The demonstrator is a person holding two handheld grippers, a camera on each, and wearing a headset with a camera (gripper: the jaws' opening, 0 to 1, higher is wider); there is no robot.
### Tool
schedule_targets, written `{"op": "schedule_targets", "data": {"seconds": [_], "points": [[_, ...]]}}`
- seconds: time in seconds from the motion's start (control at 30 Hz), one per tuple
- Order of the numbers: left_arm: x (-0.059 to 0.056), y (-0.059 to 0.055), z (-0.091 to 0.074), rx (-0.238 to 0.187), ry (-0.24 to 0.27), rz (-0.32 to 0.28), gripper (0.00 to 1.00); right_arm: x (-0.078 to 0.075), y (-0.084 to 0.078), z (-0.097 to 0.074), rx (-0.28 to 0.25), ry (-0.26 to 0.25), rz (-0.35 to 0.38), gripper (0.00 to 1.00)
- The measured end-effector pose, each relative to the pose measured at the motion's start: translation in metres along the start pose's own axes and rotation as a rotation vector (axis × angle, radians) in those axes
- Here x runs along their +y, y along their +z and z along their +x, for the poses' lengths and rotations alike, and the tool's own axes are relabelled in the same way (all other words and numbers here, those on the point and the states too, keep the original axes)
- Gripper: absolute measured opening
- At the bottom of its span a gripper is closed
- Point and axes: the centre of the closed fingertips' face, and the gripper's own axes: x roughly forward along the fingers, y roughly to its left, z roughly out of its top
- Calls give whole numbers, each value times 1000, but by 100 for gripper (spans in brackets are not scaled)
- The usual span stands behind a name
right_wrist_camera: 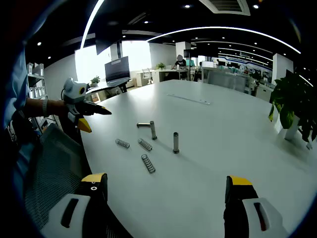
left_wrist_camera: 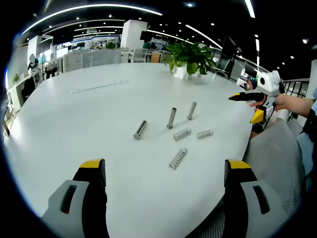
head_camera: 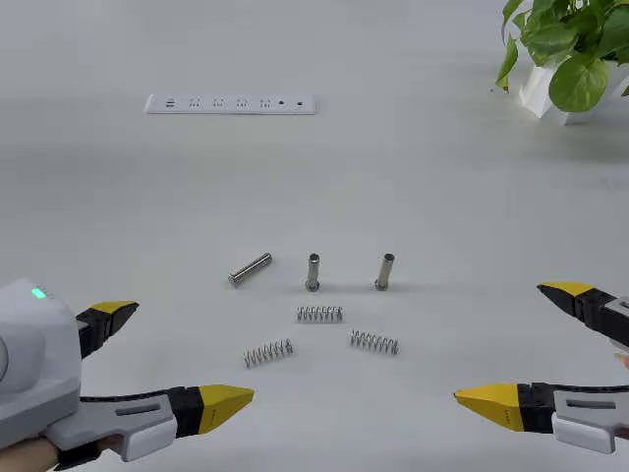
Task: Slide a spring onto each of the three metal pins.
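Wide-spread left tongs [head_camera: 192, 351] and right tongs [head_camera: 499, 341] near the table [head_camera: 393, 177] edge, pins [head_camera: 313, 271] and springs [head_camera: 319, 314] grouped between them (open tabletop all around)

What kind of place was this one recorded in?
Probably an open-plan office: a big white table, a monitor in the background, and a potted plant.

Left gripper [head_camera: 180, 358]: you are showing black jaws tipped yellow, a white body, a green light [head_camera: 39, 293].
Right gripper [head_camera: 518, 344]: you are showing the same jaws.
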Motion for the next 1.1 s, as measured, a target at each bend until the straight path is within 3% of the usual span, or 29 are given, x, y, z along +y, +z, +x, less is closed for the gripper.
{"op": "schedule_targets", "data": {"seconds": [0.63,0.83,1.1], "points": [[1,1,3,20,-9,13,97,-1,-3,1,-1,1,4,98],[8,10,8,29,-5,39,94,0,-2,3,-4,6,8,97],[23,31,22,34,-6,59,85,1,-6,5,6,19,10,96]]}}
